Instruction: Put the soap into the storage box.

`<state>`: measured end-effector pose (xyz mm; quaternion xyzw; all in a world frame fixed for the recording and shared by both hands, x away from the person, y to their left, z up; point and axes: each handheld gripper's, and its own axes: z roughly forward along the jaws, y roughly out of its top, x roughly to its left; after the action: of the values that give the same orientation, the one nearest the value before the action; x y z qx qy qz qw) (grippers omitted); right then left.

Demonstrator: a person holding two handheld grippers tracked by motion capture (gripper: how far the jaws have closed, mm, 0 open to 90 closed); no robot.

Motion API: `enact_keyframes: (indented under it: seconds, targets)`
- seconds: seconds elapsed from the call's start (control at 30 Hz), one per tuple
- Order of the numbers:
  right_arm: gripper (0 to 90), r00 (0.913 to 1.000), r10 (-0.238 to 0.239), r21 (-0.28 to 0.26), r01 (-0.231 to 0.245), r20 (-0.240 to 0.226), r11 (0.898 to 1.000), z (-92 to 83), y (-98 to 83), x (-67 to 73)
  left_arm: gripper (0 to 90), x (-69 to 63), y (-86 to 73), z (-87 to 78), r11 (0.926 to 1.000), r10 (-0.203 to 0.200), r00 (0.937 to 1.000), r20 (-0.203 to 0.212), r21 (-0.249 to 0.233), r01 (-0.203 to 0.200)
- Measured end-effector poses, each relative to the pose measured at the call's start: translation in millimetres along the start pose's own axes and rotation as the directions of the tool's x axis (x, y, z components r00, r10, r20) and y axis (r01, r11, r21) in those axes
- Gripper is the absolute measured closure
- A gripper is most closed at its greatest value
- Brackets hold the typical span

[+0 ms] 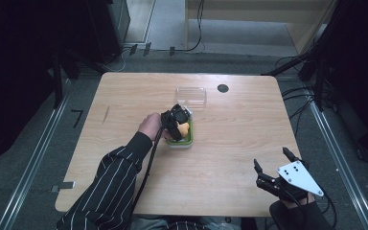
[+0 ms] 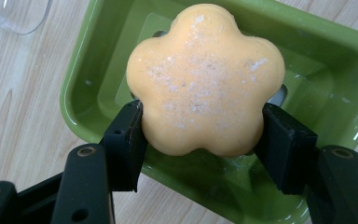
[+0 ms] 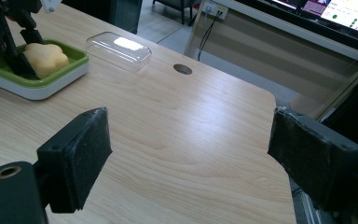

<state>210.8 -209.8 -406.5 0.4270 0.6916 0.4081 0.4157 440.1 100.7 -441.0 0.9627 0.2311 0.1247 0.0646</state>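
Left gripper (image 2: 203,135) has its jaws clamped on the orange flower-shaped soap (image 2: 205,77), one pad each side, the soap sitting right betw. them over the green soap dish (image 2: 88,60) near mid-table. The soap's low in the dish; can't tell if it's touching the bottom. Clear lid (image 1: 190,97) lies on the table (image 1: 239,129) just beyond the dish, and the right gripper (image 1: 274,165) is at the near right corner, jaws wide apart w/ nothing betw. them.

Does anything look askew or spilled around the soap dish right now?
Nothing spilled. The clear lid lies off the green soap dish, on the table just beyond it. The left gripper clamps the flower-shaped orange soap, whose top looks dusted with white specks.
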Motion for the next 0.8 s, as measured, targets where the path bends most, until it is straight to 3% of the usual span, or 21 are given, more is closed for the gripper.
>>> enact_keyframes:
  seconds: [0.27, 0.6, 0.73, 0.8]
  targets:
    - [13.3, 1.0000, -0.001, -0.002, 0.001, 0.000, 1.000, 0.0, 0.0, 0.0, 38.6, 2.7, -1.7, 1.1, 0.9999, -0.011, 0.9998, 0.017, -0.003, 0.011]
    - [13.4, 1.0000, 0.002, -0.003, -0.002, 0.003, 1.000, -0.5, 0.0, 0.2, 22.7, 3.8, -1.8, -0.4, 0.9997, -0.024, 0.9984, 0.052, -0.008, 0.024]
    - [13.4, 1.0000, 0.003, -0.003, -0.003, 0.003, 1.000, -0.6, -0.1, -0.1, 15.4, 4.3, -1.8, -6.2, 0.9989, -0.047, 0.9978, 0.047, -0.007, 0.047]
    - [13.3, 1.0000, 0.002, -0.003, -0.002, 0.002, 1.000, -0.5, -0.1, -0.1, 13.5, 4.1, -2.6, -11.6, 0.9972, -0.072, 0.9965, 0.043, 0.020, 0.071]
